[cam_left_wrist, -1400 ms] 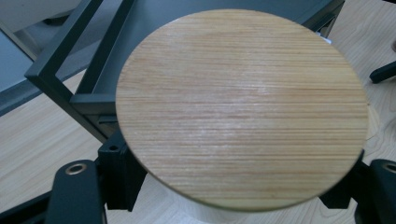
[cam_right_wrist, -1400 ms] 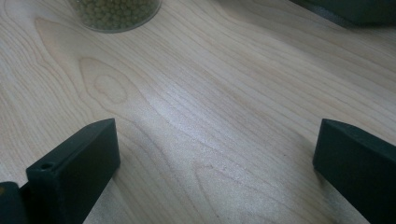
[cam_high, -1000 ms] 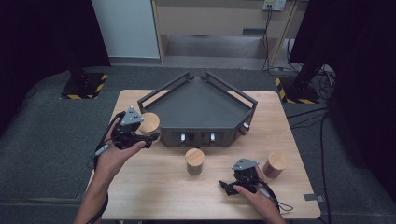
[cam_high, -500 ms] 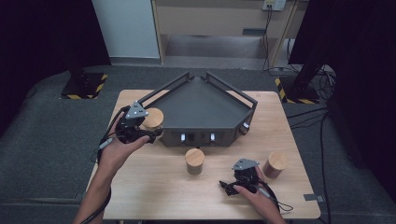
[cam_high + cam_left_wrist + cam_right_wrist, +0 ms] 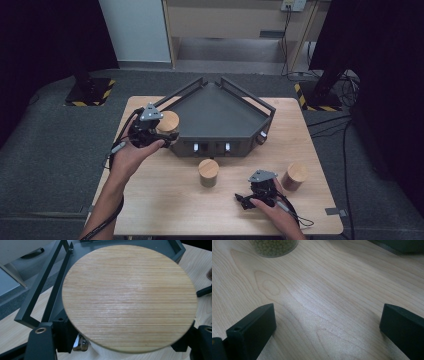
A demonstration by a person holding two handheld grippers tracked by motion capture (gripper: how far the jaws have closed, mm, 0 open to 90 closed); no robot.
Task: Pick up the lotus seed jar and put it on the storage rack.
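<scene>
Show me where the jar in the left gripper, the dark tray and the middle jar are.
held jar (image 5: 128, 298), left gripper view, wooden lid top
dark tray (image 5: 215, 112), high view, bare floor
middle jar (image 5: 208, 167), high view, lid

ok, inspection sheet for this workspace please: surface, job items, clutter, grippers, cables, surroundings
Surface: wooden table, bare wood between the items.
Job's things: wood-lidded jar held in the left gripper at the left front corner of the dark tray; its round lid faces the left gripper view. Second jar stands in front of the tray, third jar near the right edge.
Clutter: nothing seen.
Grippers: left gripper shut on the held jar; right gripper rests on the table, jaws wide apart, nothing between them.
Cables: one trails from each gripper; more lie on the floor at right.
Surroundings: dark floor mat, hazard-striped stand bases, cabinet behind.
</scene>
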